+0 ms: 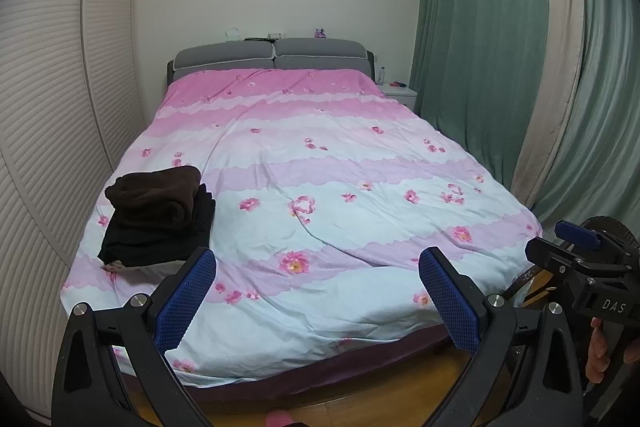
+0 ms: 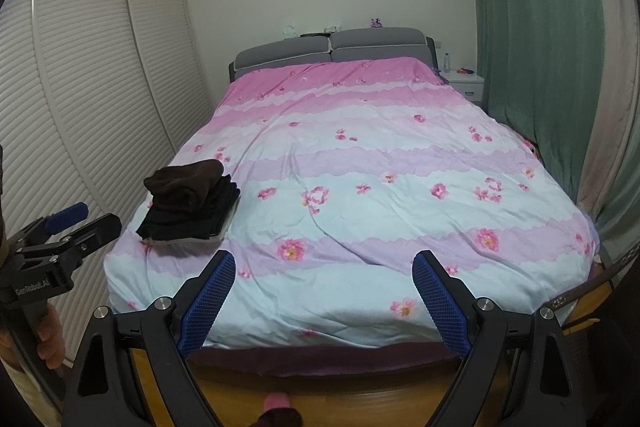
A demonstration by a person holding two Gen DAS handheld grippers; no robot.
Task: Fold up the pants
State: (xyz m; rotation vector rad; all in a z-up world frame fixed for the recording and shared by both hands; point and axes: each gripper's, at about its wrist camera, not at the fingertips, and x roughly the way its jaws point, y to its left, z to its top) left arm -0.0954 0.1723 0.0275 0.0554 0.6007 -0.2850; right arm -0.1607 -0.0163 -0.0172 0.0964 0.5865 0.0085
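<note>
Both tools, left [image 1: 316,291] and right [image 2: 322,293], hang with blue pads spread apart, empty, before the pink floral quilted bed [image 1: 320,155]; folded dark brown and black pants [image 1: 158,215] sit stacked near its left edge.

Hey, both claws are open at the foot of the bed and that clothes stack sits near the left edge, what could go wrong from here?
1. The brown garment lies loosely atop the folded stack, close to the duvet edge; a careless grab might tip it toward the floor.
2. The duvet is wrinkled and soft, so an open left claw or right claw could pinch bedding along with cloth.
3. No unfolded pants are visible, so the target may be misjudged.
</note>
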